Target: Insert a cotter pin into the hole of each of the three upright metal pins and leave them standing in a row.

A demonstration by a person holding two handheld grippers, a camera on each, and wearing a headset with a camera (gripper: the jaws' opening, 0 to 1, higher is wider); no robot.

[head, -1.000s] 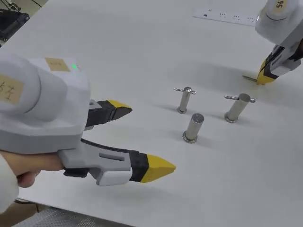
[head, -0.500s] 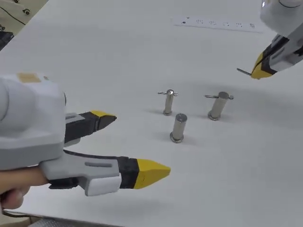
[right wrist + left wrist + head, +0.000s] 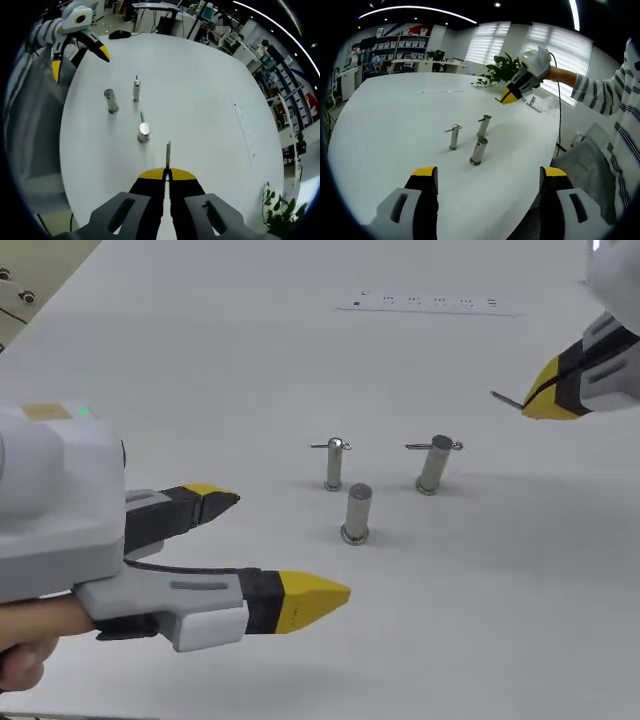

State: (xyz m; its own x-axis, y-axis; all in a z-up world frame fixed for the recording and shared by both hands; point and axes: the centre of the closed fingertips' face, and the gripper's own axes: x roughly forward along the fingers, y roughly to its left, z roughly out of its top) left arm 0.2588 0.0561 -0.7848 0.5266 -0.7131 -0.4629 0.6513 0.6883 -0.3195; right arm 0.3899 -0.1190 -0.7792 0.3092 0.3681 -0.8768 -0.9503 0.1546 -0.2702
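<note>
At the far right, the right gripper (image 3: 530, 406) pinches a cotter pin (image 3: 506, 398), level and pointing left. The bare metal pin (image 3: 357, 512) stands upright to its near left, nearer the spread left gripper (image 3: 292, 546)

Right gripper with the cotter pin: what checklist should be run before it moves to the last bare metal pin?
1. Cotter pin clamped in the right gripper, its end sticking out forward: ok.
2. Front metal pin upright, with nothing through it: ok.
3. Front metal pin's hole turned toward the right gripper: cannot tell.
4. Left rear metal pin and right rear metal pin upright, each with a cotter pin through its top: ok.
5. Left gripper open, empty, apart from the pins: ok.
6. Three pins in a row: not ok; the front one stands ahead of the other two.
</note>
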